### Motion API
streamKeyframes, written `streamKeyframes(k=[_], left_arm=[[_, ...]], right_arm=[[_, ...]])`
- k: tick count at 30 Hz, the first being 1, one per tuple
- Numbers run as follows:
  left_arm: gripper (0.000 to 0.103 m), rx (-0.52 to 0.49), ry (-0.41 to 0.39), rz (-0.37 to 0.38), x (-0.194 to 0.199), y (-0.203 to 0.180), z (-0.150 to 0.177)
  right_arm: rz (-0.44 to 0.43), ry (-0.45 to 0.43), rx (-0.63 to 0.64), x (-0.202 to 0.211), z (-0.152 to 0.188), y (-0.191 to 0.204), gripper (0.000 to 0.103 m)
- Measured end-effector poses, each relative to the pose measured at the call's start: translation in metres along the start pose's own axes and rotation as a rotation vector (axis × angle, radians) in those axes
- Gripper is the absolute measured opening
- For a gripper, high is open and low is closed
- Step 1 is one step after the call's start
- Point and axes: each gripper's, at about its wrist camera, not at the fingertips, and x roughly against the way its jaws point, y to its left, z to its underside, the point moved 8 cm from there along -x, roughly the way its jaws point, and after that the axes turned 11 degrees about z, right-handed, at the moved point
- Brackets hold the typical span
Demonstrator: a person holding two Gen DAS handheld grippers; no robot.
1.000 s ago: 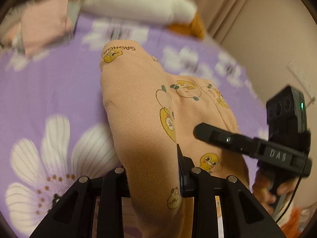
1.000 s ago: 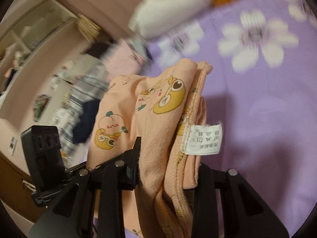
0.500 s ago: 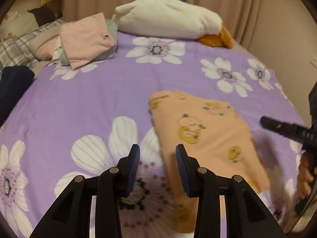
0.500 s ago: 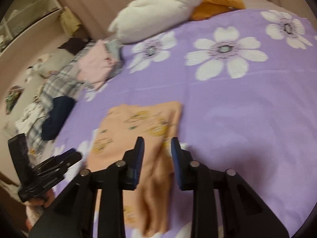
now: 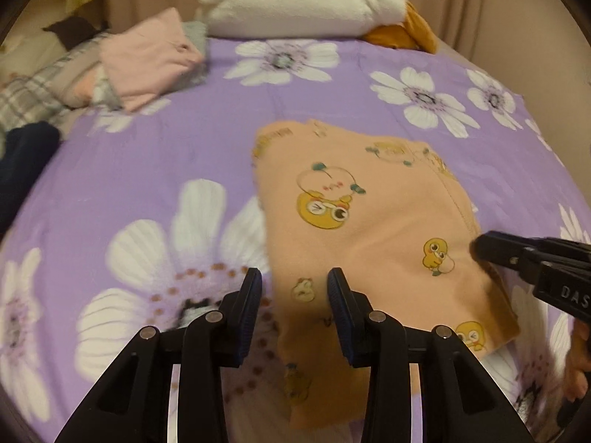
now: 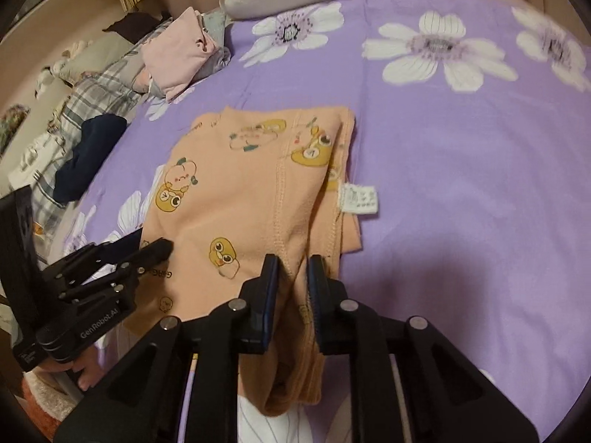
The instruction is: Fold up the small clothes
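An orange garment with yellow cartoon prints (image 5: 369, 229) (image 6: 240, 192) lies folded on the purple flowered bed (image 5: 147, 155). Its white care label (image 6: 359, 199) sticks out at the right edge. My left gripper (image 5: 294, 291) hovers open over the garment's near left edge, its pads clear of the cloth. My right gripper (image 6: 293, 277) is closing on a raised fold at the garment's near right edge, and cloth fills the gap between the jaws. Each gripper shows in the other's view: the right gripper (image 5: 491, 249) and the left gripper (image 6: 155, 251), with a hand behind it.
A stack of folded pink and grey clothes (image 5: 147, 55) (image 6: 177, 51) sits at the bed's far left. A white and orange plush pillow (image 5: 303, 0) lies along the back. A navy cloth (image 6: 88, 155) and plaid fabric (image 6: 96, 99) lie at the left edge.
A second ago both grippers held the garment lifted; it has since dropped flat onto the bed. The left jaws stand open, and the right jaws have narrowed around the near edge.
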Motion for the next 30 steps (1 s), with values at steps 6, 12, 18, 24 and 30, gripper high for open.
streamKeyframes(k=[6,12,18,24,30], left_arm=[[0.039,0.021,-0.164,0.022,0.089,-0.013,-0.018],[0.045,0.020,-0.300,-0.009,0.165,-0.026,-0.024],[0.093,0.038,-0.383,-0.009,0.196,-0.026,-0.022],[0.102,0.053,-0.410,-0.077,0.198,-0.019,-0.026],[0.102,0.058,-0.378,-0.083,0.189,-0.024,-0.023]], right_arm=[[0.097,-0.091,0.045,0.082,-0.020,0.001,0.019],[0.103,-0.175,0.026,0.162,-0.011,-0.006,0.020],[0.121,-0.249,-0.014,0.200,0.008,-0.010,0.048],[0.149,-0.297,-0.021,0.196,0.003,0.002,0.088],[0.160,-0.287,-0.005,0.189,0.002,0.010,0.102]])
